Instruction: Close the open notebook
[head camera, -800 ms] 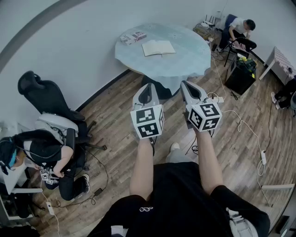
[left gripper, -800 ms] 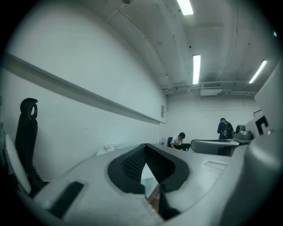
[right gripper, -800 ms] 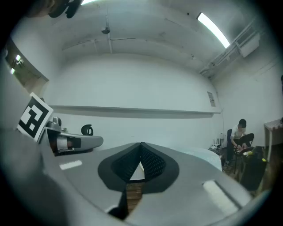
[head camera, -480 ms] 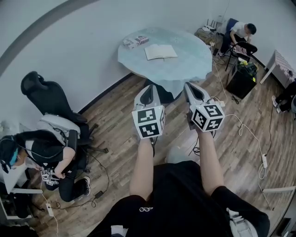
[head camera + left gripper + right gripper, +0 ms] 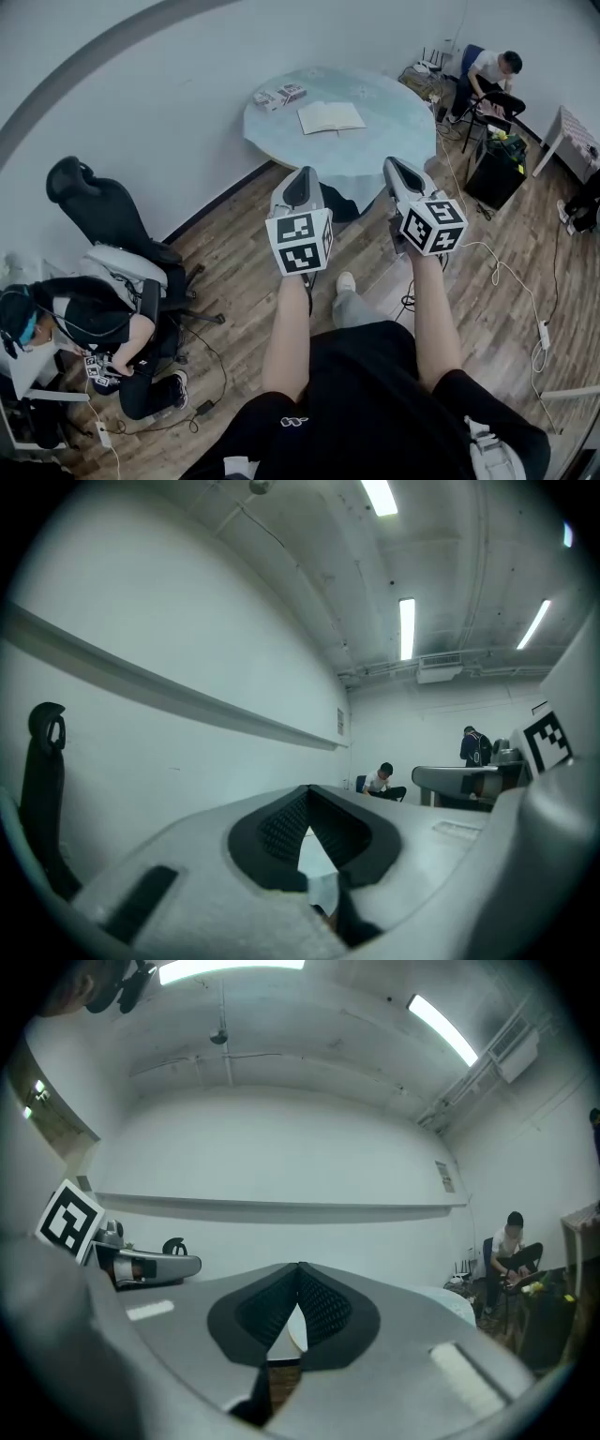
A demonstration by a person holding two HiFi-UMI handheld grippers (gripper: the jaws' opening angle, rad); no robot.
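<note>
The open notebook [image 5: 330, 116] lies flat, pages up, on the round pale-blue table [image 5: 375, 141] at the far side of the room. Both grippers are held out level over the wooden floor, well short of the table, with nothing in them. My left gripper [image 5: 302, 176] points toward the table's near edge, and in its own view the left gripper [image 5: 309, 793] has its pads meeting at the tip. My right gripper [image 5: 392, 165] is beside it, and the right gripper [image 5: 300, 1267] is likewise shut and empty.
Small printed boxes [image 5: 279, 95] sit on the table left of the notebook. A black office chair [image 5: 98, 202] and a seated person [image 5: 84, 319] are at the left. Another seated person [image 5: 492, 70], a black bin [image 5: 497, 155] and floor cables [image 5: 502, 267] are at the right.
The table and notebook have come lower and nearer in the head view as the person steps forward. Both grippers stay shut and side by side.
</note>
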